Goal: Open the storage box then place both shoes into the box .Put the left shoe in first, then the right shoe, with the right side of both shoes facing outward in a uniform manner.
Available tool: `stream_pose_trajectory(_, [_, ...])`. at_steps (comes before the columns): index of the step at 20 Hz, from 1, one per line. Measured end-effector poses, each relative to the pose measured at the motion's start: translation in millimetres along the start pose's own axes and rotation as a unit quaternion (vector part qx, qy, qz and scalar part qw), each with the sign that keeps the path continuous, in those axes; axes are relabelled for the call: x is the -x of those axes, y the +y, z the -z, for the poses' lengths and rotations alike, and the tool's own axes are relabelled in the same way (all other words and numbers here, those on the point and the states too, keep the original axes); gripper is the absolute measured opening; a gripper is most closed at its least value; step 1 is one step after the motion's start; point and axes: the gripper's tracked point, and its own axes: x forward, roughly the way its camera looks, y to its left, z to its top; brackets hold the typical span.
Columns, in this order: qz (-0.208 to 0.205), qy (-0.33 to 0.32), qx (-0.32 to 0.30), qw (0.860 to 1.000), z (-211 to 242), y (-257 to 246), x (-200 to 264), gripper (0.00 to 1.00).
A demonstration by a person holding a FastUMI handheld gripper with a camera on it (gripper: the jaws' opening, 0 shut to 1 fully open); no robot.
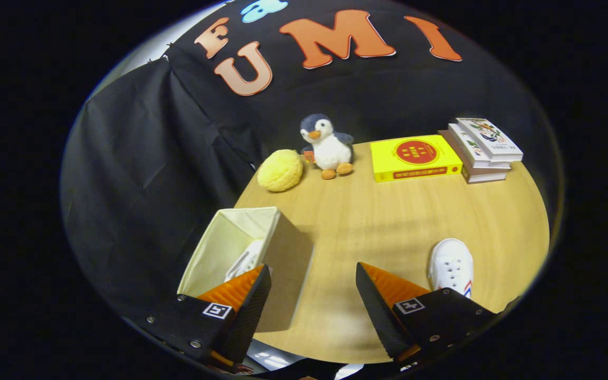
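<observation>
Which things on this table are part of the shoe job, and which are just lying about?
Job: storage box, open; shoe inside it; second shoe on the table; gripper, fingers apart, empty.
Lying about: penguin toy, yellow ball, yellow book, book stack.

The cream fabric storage box (240, 248) stands open with one white shoe (245, 261) inside; another white shoe (452, 266) lies well right of the box.

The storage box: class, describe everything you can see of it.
The storage box is a cream, fabric-looking open-topped cube standing upright on the wooden table near its edge. One white shoe lies inside. The open gripper hangs above, one finger over the box's near corner; no touch can be told.
</observation>
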Motion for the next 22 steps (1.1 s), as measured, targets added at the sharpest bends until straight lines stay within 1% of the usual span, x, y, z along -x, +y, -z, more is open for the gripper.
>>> stream_pose_trajectory(5, [0.077, 0.012, -0.012, 0.997, 30, -91, 17, 0.96])
stream_pose_trajectory(8, [0.118, 0.034, -0.017, 0.992, 57, -139, 25, 0.96])
stream_pose_trajectory(10, [0.142, 0.064, -0.028, 0.987, 82, -167, 30, 0.96])
stream_pose_trajectory(13, [0.162, 0.077, -0.036, 0.983, 99, -196, 34, 0.93])
stream_pose_trajectory(16, [0.183, 0.103, -0.020, 0.978, 119, -219, 33, 0.90])
stream_pose_trajectory(19, [0.186, 0.129, -0.010, 0.974, 139, -229, 28, 0.88])
stream_pose_trajectory(22, [0.188, 0.133, -0.013, 0.973, 143, -239, 19, 0.83])
